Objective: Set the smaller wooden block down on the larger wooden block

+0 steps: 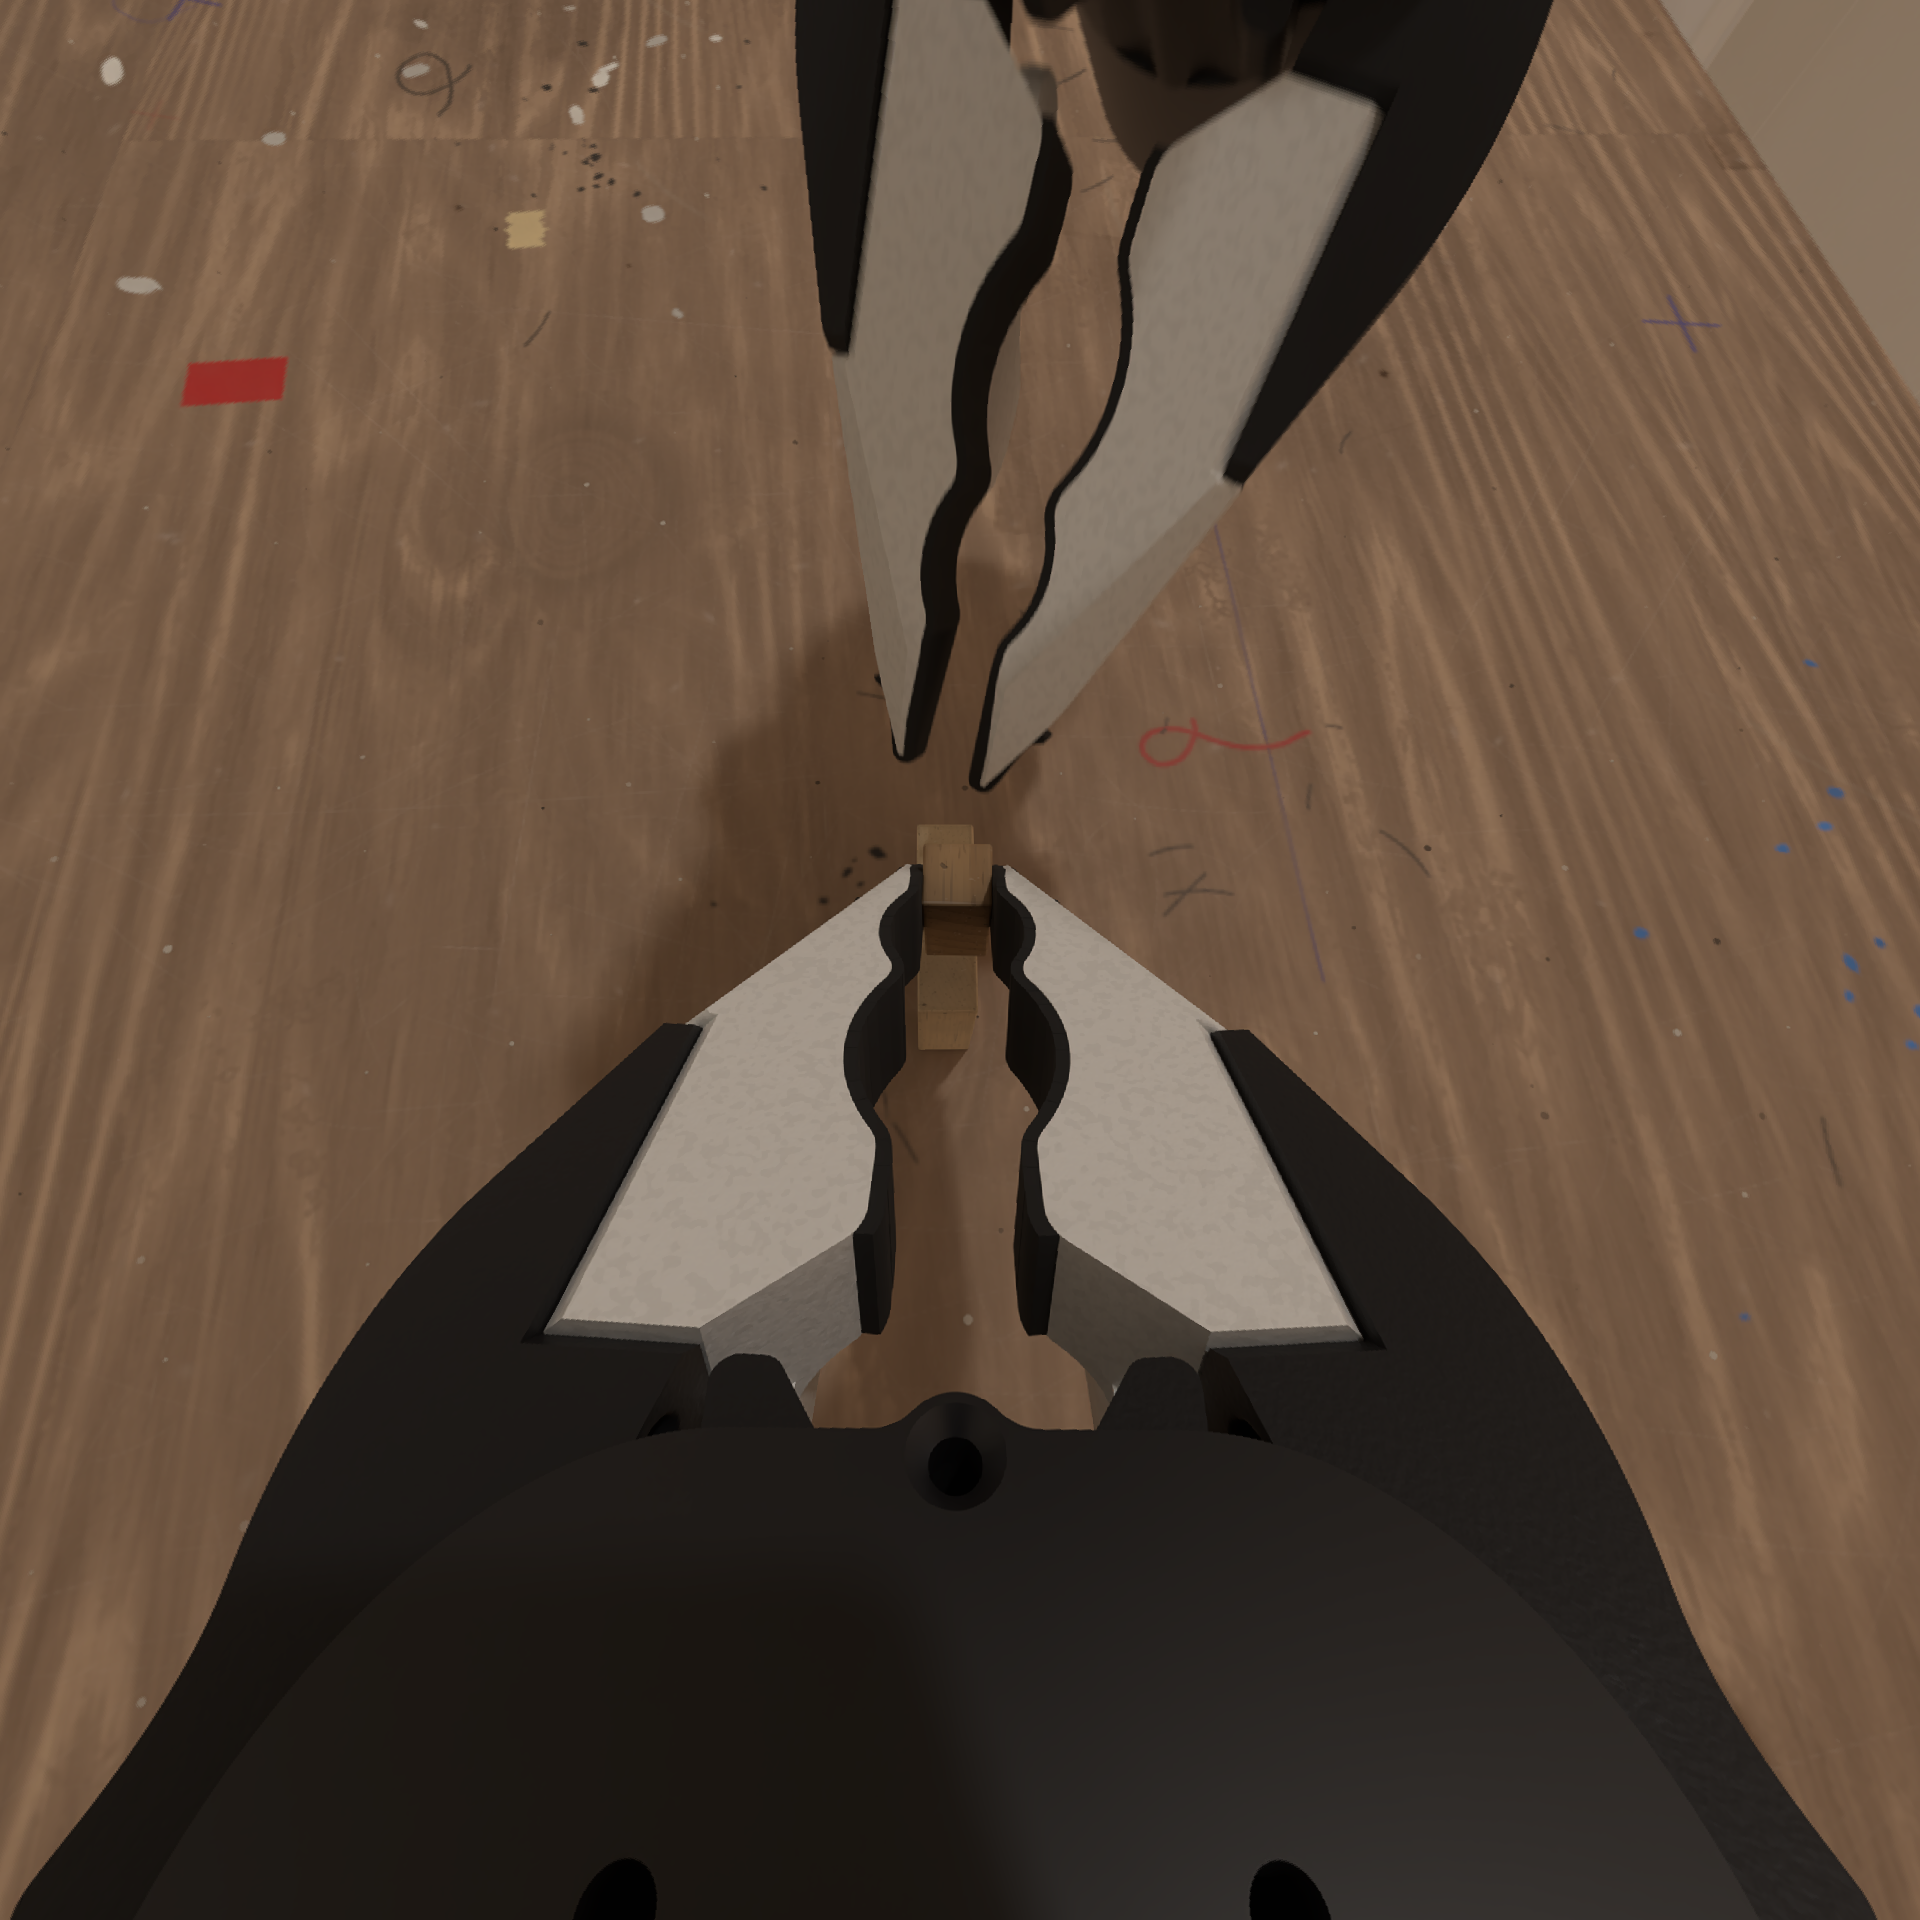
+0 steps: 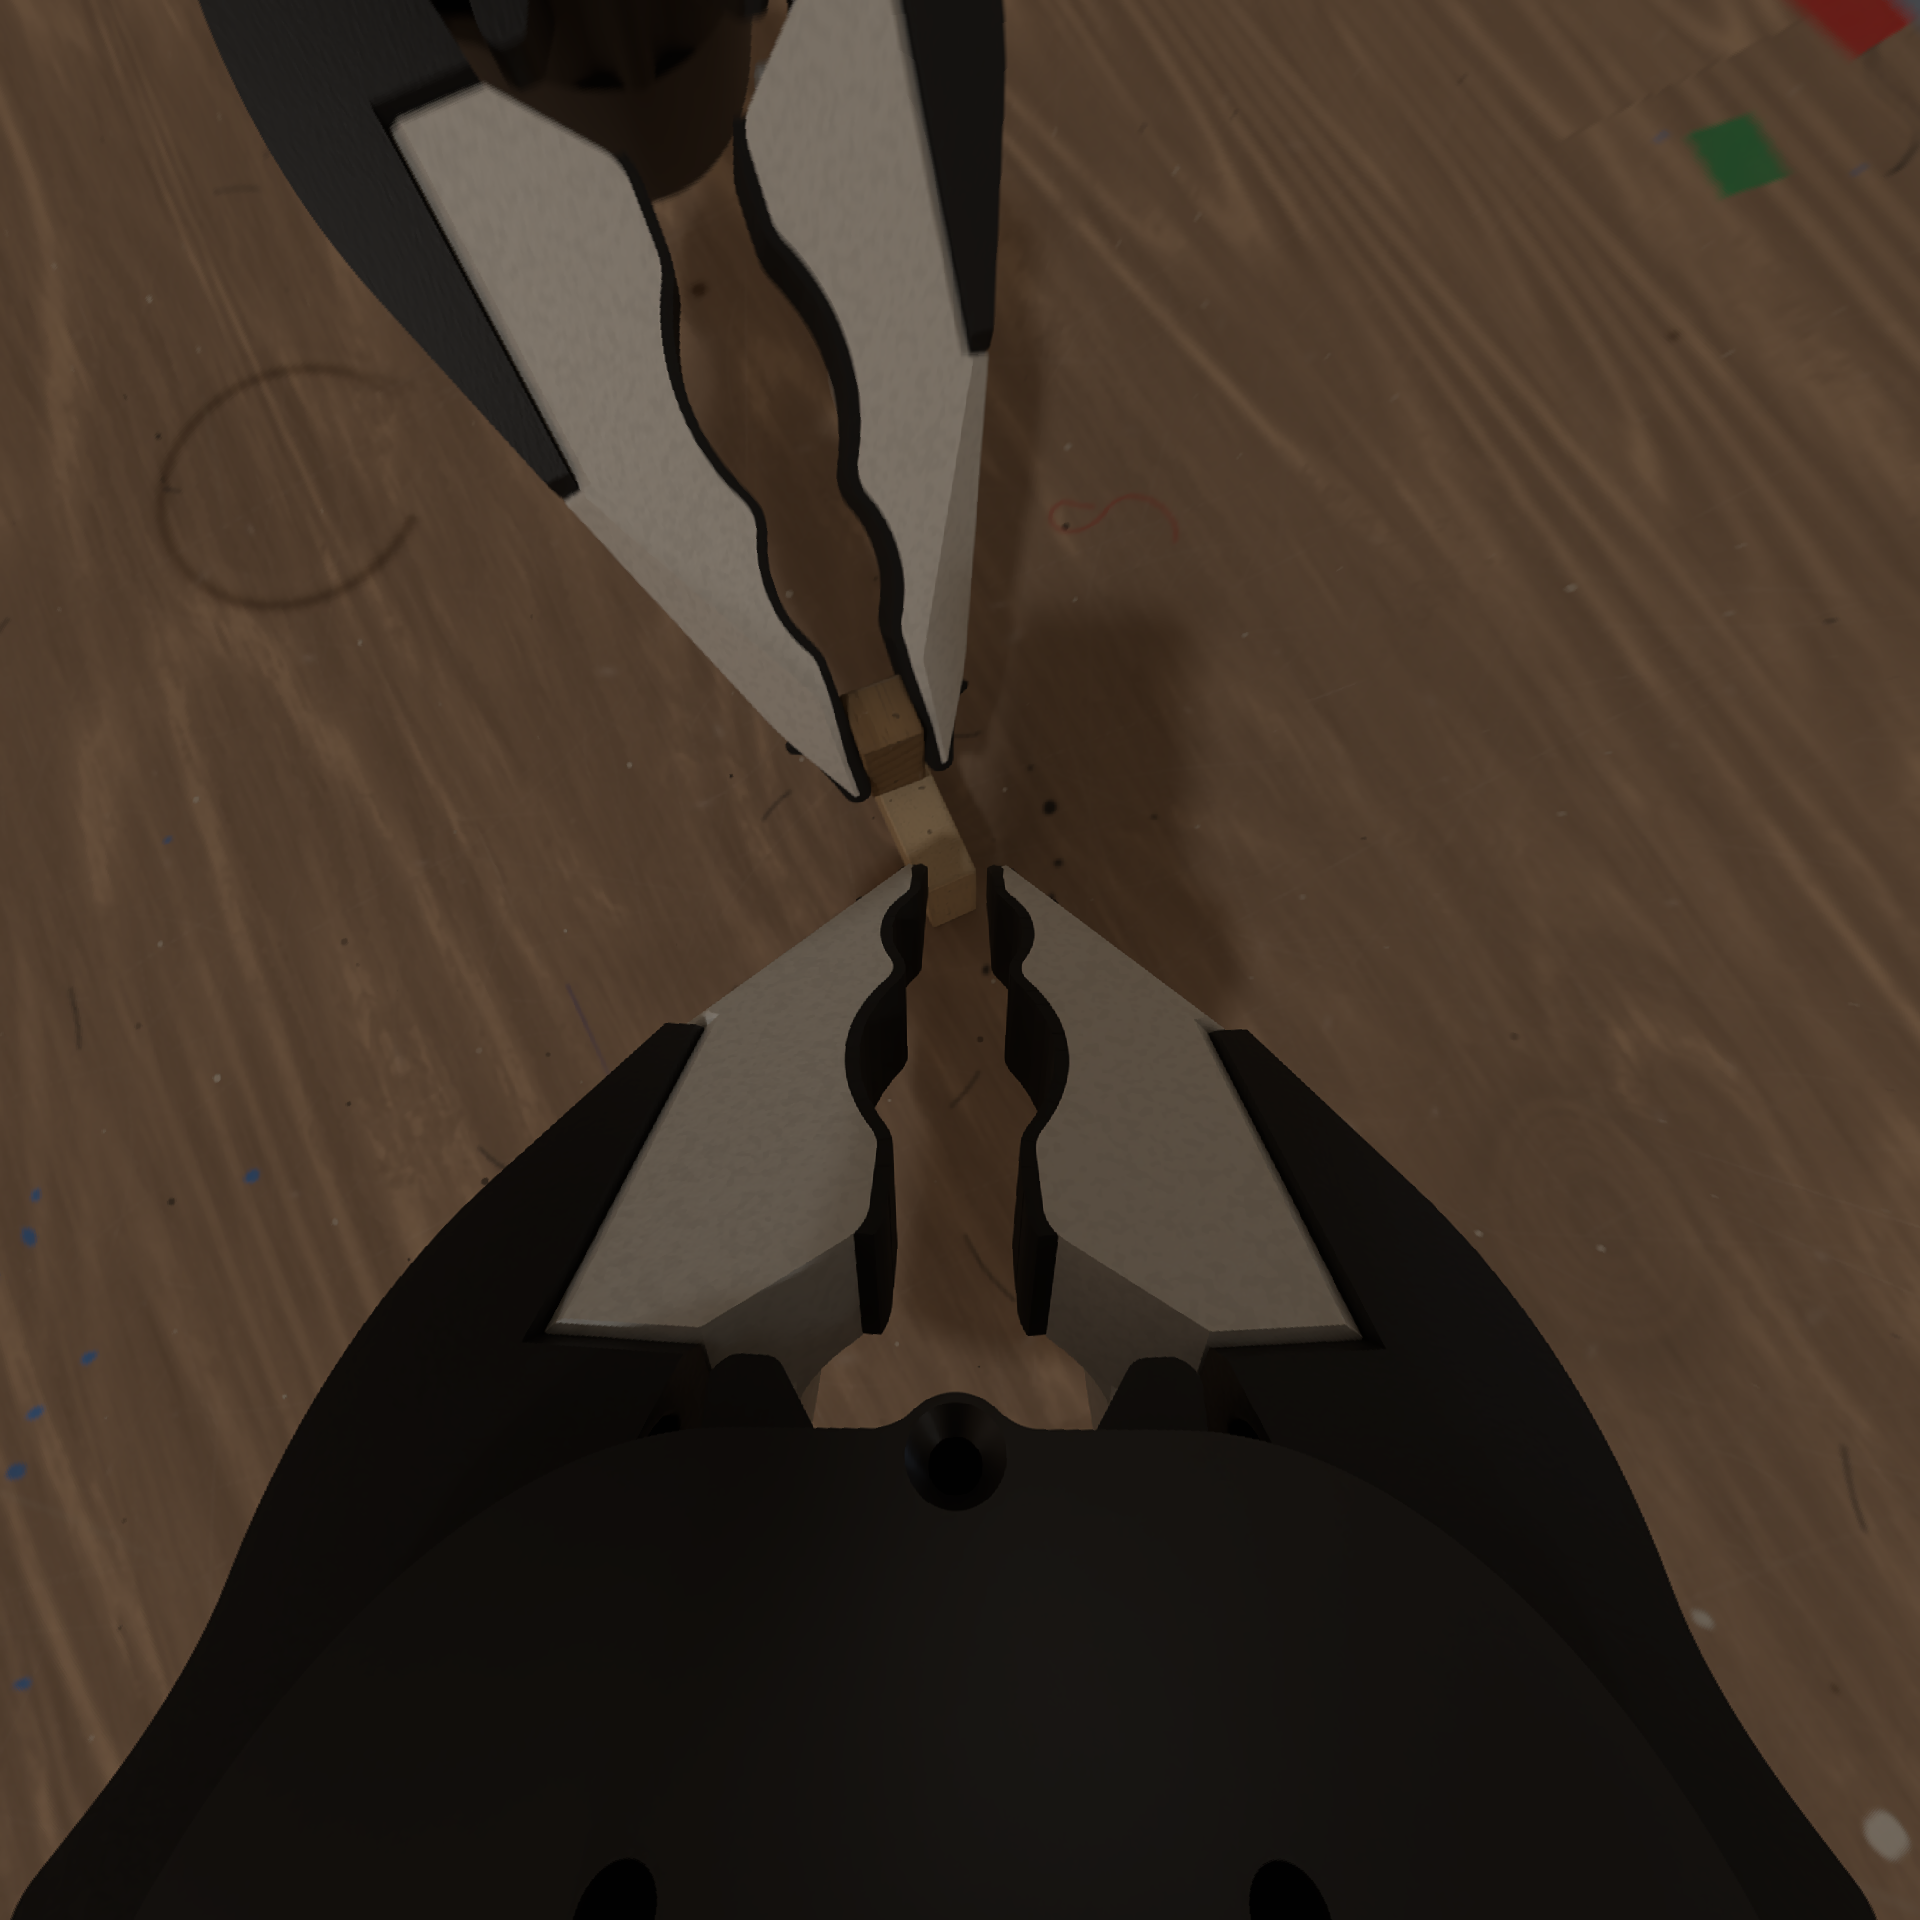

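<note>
My left gripper (image 1: 956, 881) is shut on the smaller wooden block (image 1: 956, 878), a pale cube pinched between its fingertips. The larger wooden block (image 1: 948, 1006), a longer pale bar, lies on the wooden table directly under it. I cannot tell whether the two blocks touch. In the right wrist view the left gripper (image 2: 896, 767) comes down from the top holding the smaller block (image 2: 885, 732) over the far part of the larger block (image 2: 923, 836). My right gripper (image 2: 956, 883) is slightly open and empty. It hovers just beyond the blocks, opposite the left gripper (image 1: 940, 767).
The wooden table (image 1: 416, 727) carries paint specks and pen marks, with a flat red patch (image 1: 234, 381) and a tan patch (image 1: 526, 230) at the left. A green patch (image 2: 1735, 156) lies far right. The table's edge (image 1: 1787, 187) runs along the upper right.
</note>
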### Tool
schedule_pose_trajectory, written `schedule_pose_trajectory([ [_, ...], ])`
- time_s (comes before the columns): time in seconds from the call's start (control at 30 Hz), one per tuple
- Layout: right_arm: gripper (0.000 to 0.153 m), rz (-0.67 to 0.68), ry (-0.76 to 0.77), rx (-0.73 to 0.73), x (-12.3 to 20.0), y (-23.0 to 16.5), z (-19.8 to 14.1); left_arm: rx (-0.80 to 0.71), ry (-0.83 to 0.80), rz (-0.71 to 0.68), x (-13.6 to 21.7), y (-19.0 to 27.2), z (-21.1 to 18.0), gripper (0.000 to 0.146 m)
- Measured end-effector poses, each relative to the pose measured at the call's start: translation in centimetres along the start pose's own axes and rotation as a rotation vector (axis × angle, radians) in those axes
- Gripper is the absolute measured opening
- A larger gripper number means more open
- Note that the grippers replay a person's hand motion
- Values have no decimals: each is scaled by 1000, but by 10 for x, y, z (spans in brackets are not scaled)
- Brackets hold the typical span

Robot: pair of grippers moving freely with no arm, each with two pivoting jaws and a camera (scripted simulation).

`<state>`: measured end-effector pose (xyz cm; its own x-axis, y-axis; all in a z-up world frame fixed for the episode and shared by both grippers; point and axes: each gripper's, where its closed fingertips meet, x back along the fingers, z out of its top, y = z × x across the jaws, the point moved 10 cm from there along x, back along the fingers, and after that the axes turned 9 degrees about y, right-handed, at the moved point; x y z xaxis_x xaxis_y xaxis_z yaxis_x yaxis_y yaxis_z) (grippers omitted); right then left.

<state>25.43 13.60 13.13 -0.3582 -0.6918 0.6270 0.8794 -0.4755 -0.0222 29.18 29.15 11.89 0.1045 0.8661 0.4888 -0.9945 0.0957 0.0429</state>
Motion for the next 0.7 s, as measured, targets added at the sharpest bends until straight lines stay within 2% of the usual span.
schedule_pose_trajectory([
  [0.2,8,33,-41,-31,-5,0,-3,17,11,-1,-1,-2,0,12],
  [0.7,7,-242,-179,-188,-10,-23,10,0,6,50,-4,-3,0,12],
])
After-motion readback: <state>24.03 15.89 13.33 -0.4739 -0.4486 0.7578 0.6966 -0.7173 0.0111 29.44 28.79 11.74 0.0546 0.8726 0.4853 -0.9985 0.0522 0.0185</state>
